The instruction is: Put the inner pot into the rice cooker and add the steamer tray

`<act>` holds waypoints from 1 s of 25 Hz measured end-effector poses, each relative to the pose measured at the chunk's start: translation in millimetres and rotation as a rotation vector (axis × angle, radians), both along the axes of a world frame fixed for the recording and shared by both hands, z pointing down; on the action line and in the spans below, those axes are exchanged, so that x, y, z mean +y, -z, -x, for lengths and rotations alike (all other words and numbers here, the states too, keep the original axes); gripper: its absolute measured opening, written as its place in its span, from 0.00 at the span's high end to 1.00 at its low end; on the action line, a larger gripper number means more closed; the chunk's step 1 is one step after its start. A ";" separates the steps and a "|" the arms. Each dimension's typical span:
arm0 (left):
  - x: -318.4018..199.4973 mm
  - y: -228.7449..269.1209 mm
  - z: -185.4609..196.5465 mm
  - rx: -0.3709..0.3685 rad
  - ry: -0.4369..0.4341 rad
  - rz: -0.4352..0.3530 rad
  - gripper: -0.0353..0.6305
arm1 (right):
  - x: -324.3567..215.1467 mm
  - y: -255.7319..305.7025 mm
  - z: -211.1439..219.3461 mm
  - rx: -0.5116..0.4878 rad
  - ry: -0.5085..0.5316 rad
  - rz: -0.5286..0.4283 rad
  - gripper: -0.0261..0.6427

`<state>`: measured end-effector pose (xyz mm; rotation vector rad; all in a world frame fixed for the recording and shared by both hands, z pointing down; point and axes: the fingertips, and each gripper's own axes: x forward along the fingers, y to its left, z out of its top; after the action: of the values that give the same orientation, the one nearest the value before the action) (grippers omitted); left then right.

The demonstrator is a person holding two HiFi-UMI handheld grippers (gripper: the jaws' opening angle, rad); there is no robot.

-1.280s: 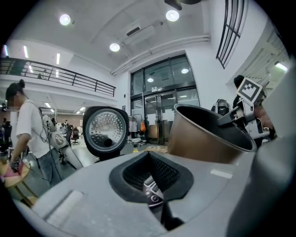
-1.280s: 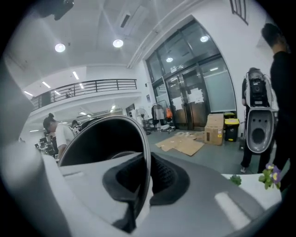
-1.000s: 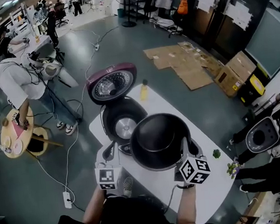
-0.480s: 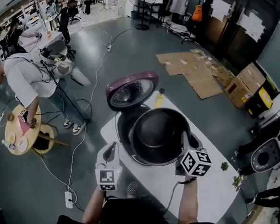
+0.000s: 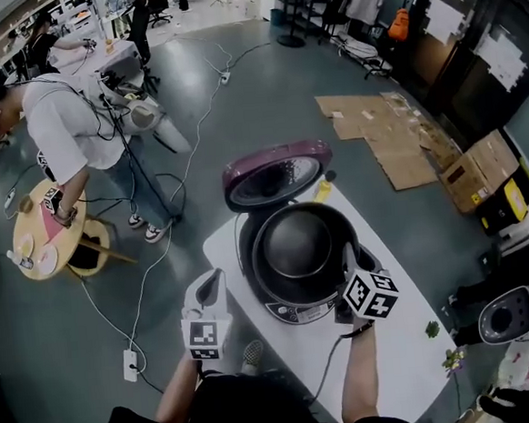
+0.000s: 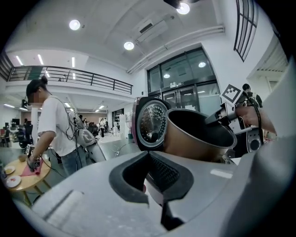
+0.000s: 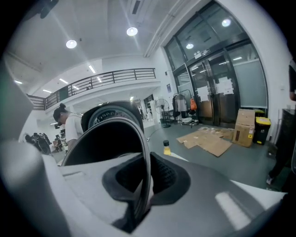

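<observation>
1. The pot [image 5: 296, 247] hangs over the open cooker [image 5: 295, 311] on the desk [image 5: 399, 360]. In the head view its rim lies inside the cooker's outline, and its dark inside is bare.
2. The right tongs [image 5: 348, 261] are clenched on the pot's near-right rim. In the right gripper view the thin rim runs down between the pads [image 7: 167, 177] of those tongs [image 7: 143, 185].
3. The left tongs [image 5: 212, 285] are clenched on nothing, just beside the cooker's left and apart from it. Their own view shows the pads [image 6: 162, 173] drawn together with no thing between.
4. The lid [image 5: 275, 173] stands open behind the pot, its silver inner plate turned toward it.
5. From above, the pot covers the cooker's well, so I cannot tell how deep it sits.
6. The left gripper view alone shows the pot [image 6: 194, 136] from the side, tilted, with much of its bronze wall bare. There the left tongs [image 6: 155, 185] hide the cooker's body below, while the right tongs [image 6: 221, 115] show on the far rim.
7. In the right gripper view the pot [image 7: 111, 143] fills the left, and the lid [image 7: 111, 112] peeks over it.
8. A yellow bottle [image 5: 323, 190] stands on the desk beside the lid.
9. Flat cardboard [image 5: 386, 137] lies on the floor beyond, and a person [image 5: 67, 130] leans over a round table [image 5: 39, 246] well to the left.
</observation>
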<state>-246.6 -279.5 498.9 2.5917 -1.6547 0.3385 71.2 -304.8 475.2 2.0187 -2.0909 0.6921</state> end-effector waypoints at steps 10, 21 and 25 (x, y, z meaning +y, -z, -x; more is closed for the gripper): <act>-8.9 -21.4 13.7 0.008 0.028 0.059 0.93 | -33.1 -46.9 25.1 0.007 0.089 0.144 0.92; -24.8 -43.1 13.3 0.017 0.033 0.104 0.93 | -55.0 -96.7 32.3 0.031 0.150 0.281 0.91; -29.9 -49.1 6.3 0.014 0.020 0.116 0.93 | -58.7 -113.4 30.1 0.038 0.164 0.331 0.91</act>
<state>-252.9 -309.5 548.0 2.4867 -1.6049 0.4015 41.1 -363.5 588.6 1.6528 -1.9408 0.8937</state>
